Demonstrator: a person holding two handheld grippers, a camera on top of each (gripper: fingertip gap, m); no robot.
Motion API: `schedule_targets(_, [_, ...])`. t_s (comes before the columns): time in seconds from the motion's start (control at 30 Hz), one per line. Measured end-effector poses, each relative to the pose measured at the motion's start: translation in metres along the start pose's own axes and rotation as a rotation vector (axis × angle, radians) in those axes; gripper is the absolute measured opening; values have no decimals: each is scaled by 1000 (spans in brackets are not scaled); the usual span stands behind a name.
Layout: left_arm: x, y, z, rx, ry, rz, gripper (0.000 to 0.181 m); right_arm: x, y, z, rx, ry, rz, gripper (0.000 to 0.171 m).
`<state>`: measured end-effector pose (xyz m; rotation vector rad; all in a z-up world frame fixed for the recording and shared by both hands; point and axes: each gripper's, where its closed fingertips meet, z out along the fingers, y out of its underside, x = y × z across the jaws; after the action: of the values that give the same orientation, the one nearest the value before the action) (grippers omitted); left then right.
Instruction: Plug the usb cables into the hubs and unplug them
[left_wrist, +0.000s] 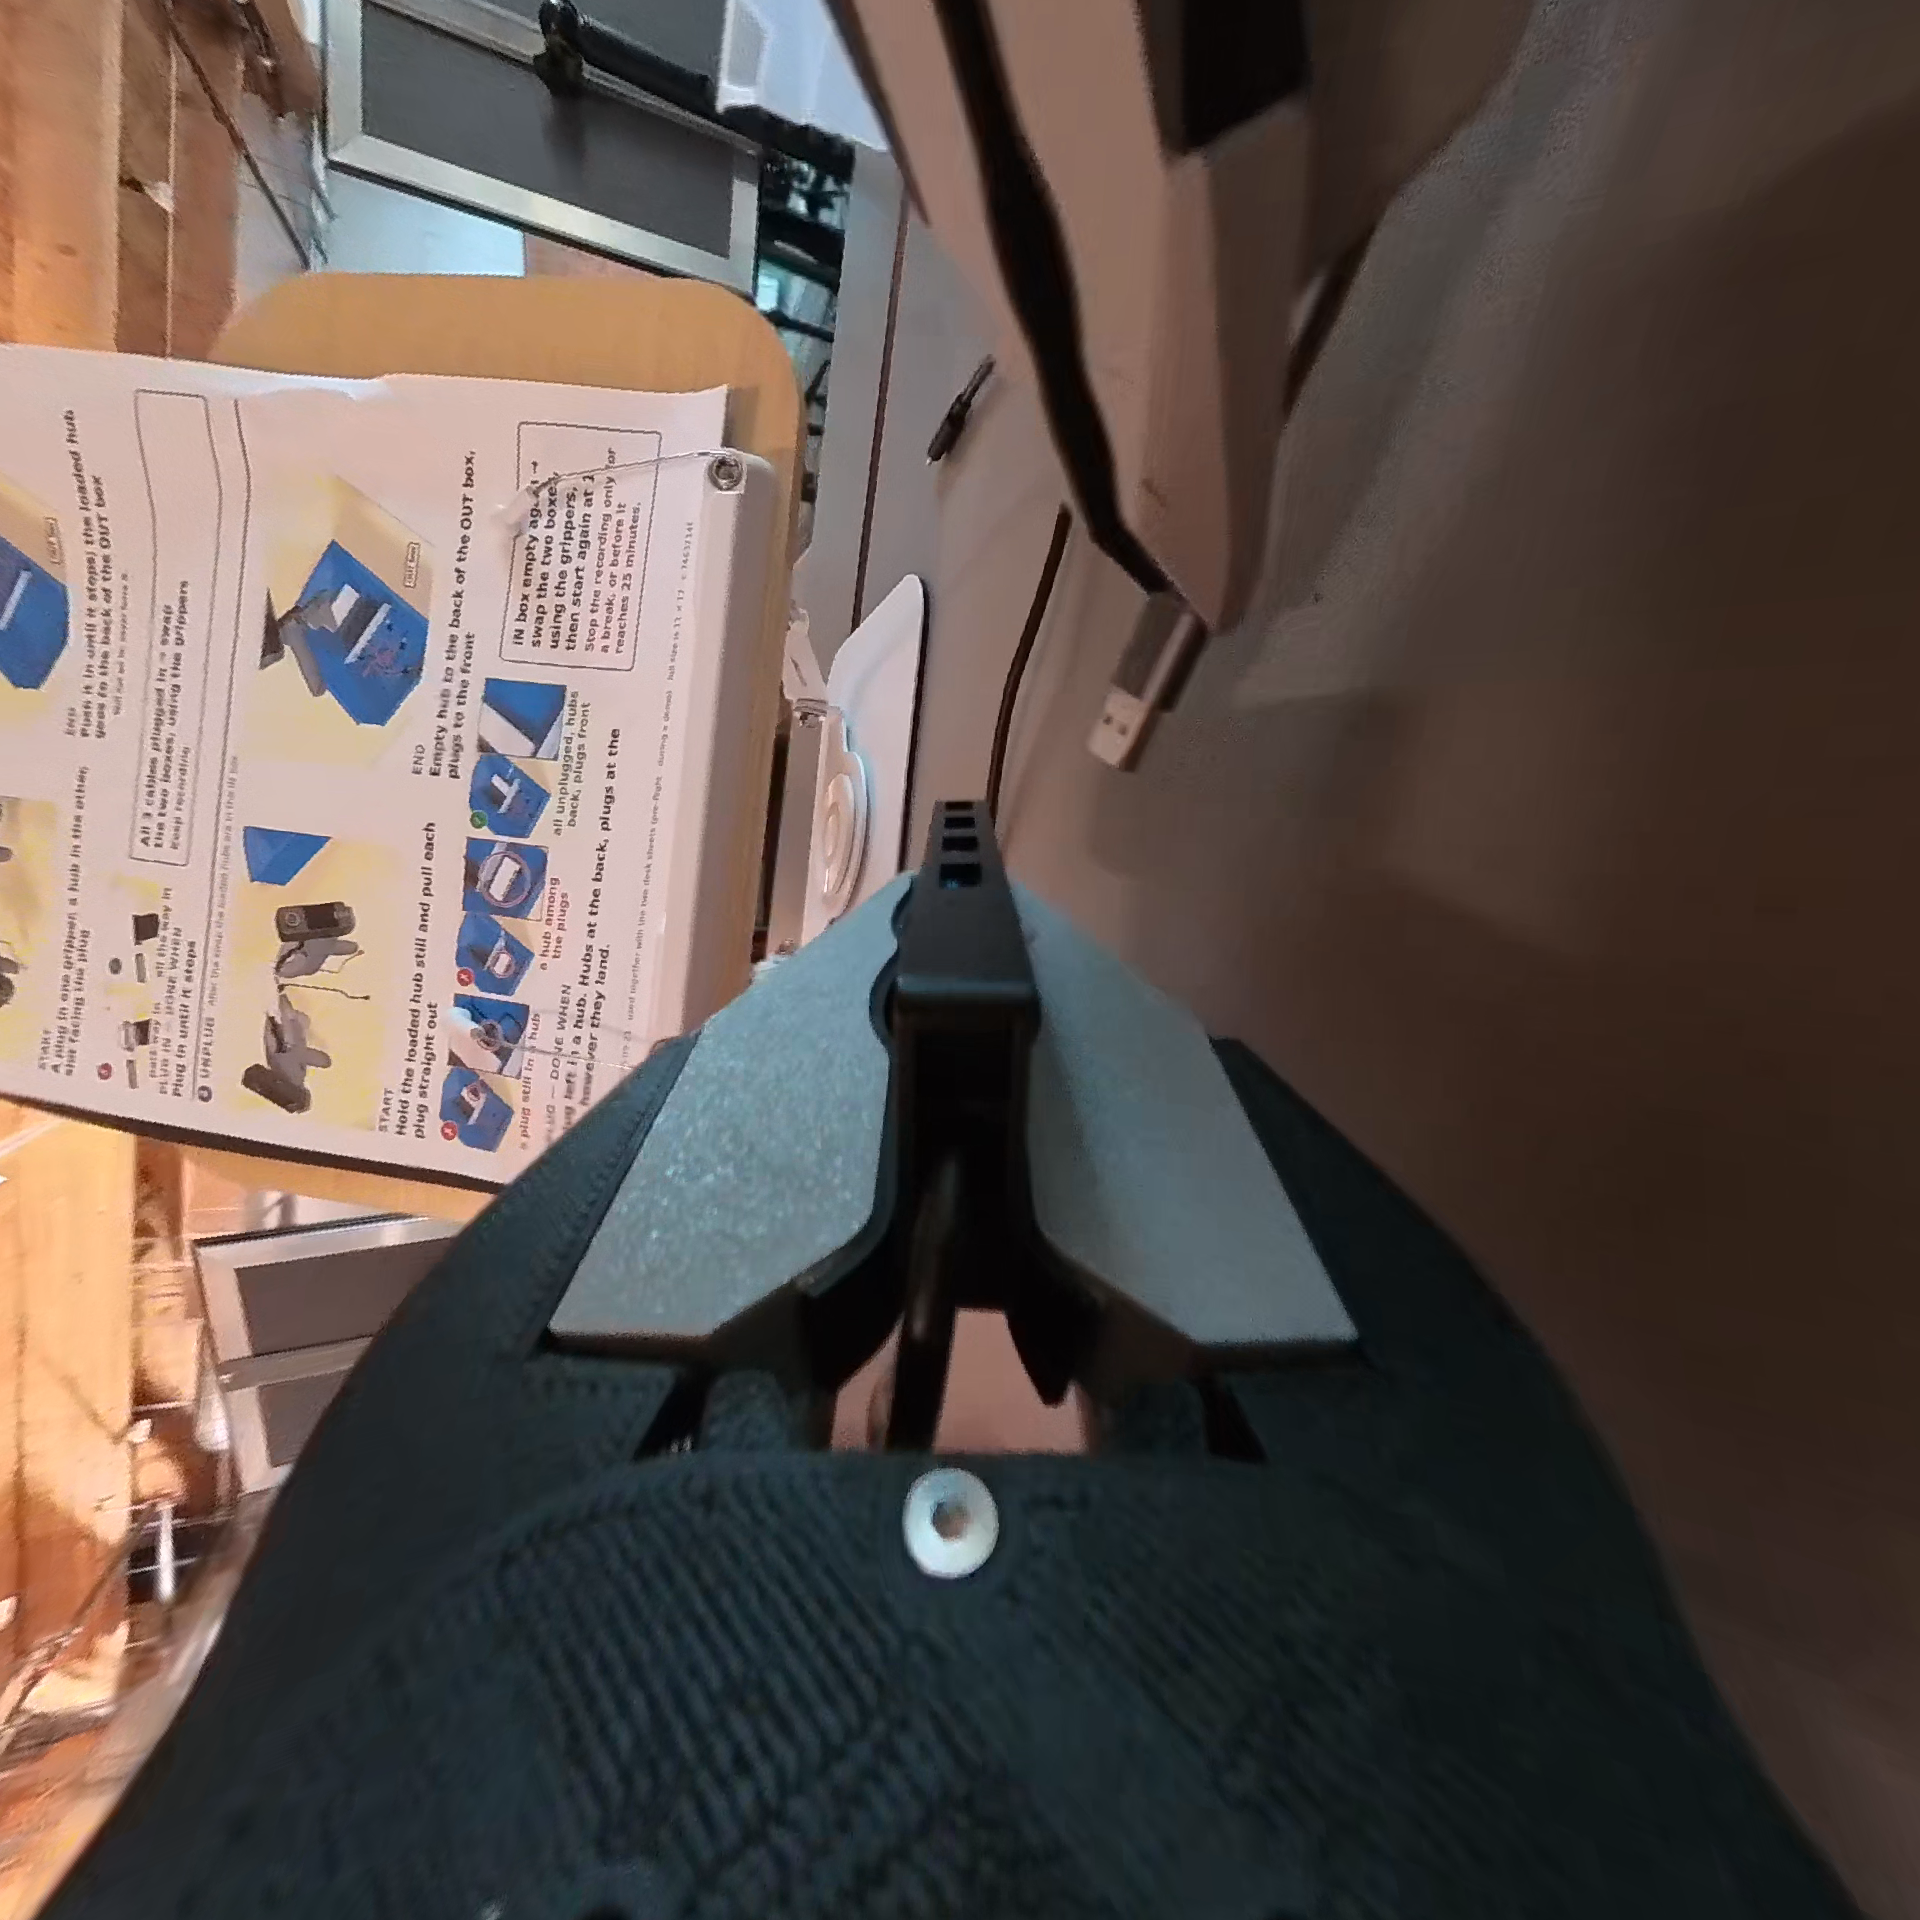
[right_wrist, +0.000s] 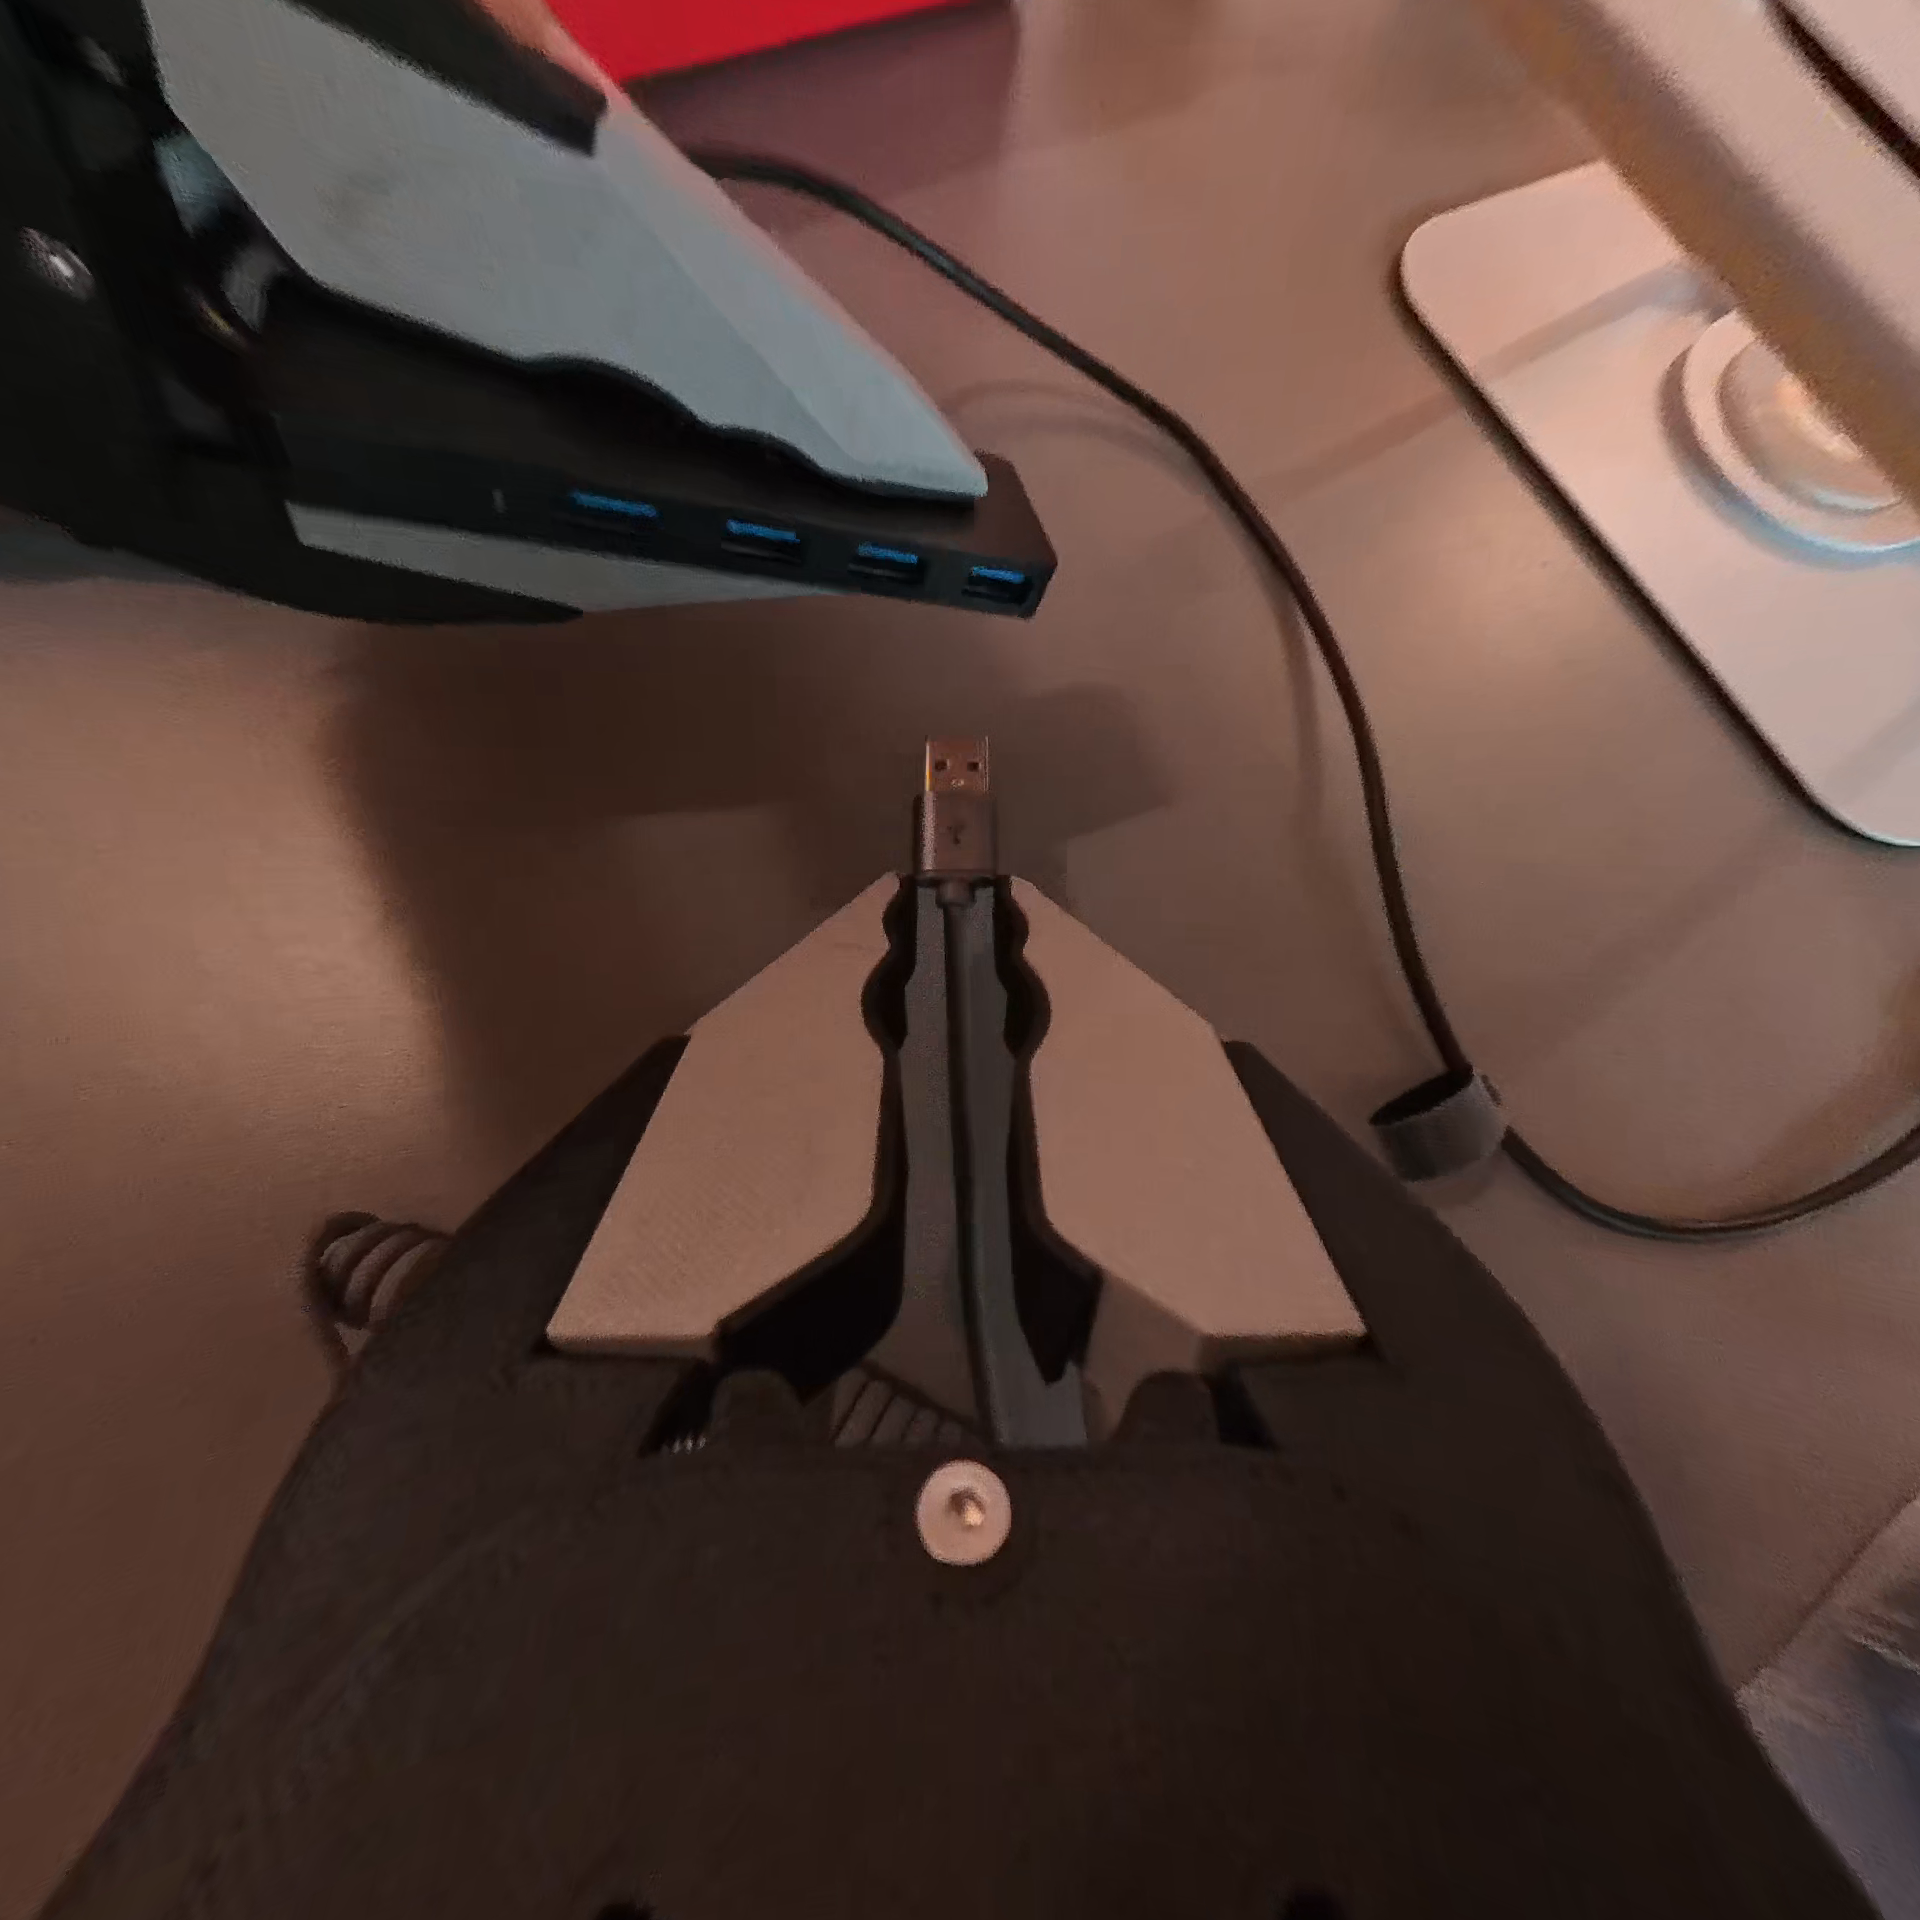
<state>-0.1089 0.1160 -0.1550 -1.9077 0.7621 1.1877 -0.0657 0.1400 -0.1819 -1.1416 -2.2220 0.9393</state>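
Note:
My left gripper (left_wrist: 961, 914) is shut on a black USB hub (left_wrist: 964, 894), held in the air with its row of ports edge-on. In the right wrist view the same hub (right_wrist: 831, 556) shows several blue ports, all free, clamped by the left gripper (right_wrist: 977, 488) at upper left. My right gripper (right_wrist: 956, 883) is shut on a grey USB cable plug (right_wrist: 956, 805), whose metal tip points forward. The plug sits below the hub's rightmost ports with a clear gap. In the left wrist view the plug (left_wrist: 1143, 686) and right gripper (left_wrist: 1195, 582) appear at upper right.
A grey desk (right_wrist: 416, 831) lies below. A white monitor stand base (right_wrist: 1621, 499) sits at right, with a black cable (right_wrist: 1299, 582) and its strap (right_wrist: 1439, 1127) running past it. A printed instruction sheet (left_wrist: 364, 748) lies on a wooden board at left.

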Motion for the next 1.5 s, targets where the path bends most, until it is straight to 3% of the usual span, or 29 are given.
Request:
schedule_targets(0.03, [1, 0, 1, -6, -4, 17, 9, 0, -3, -2, 17, 5, -4, 11])
schedule_targets(0.57, [7, -4, 4, -4, -13, 97, 9, -4, -15, -15, 84, -83, 73, 11])
schedule_targets(1.17, [10, -14, 4, -17, -55, 226, 9, -11, -8, -14, 18, -88, 6, 11])
schedule_targets(1.5, [12, -18, 3, -2, -47, 224, 9, -15, -6, -17, 30, -188, 106, 11])
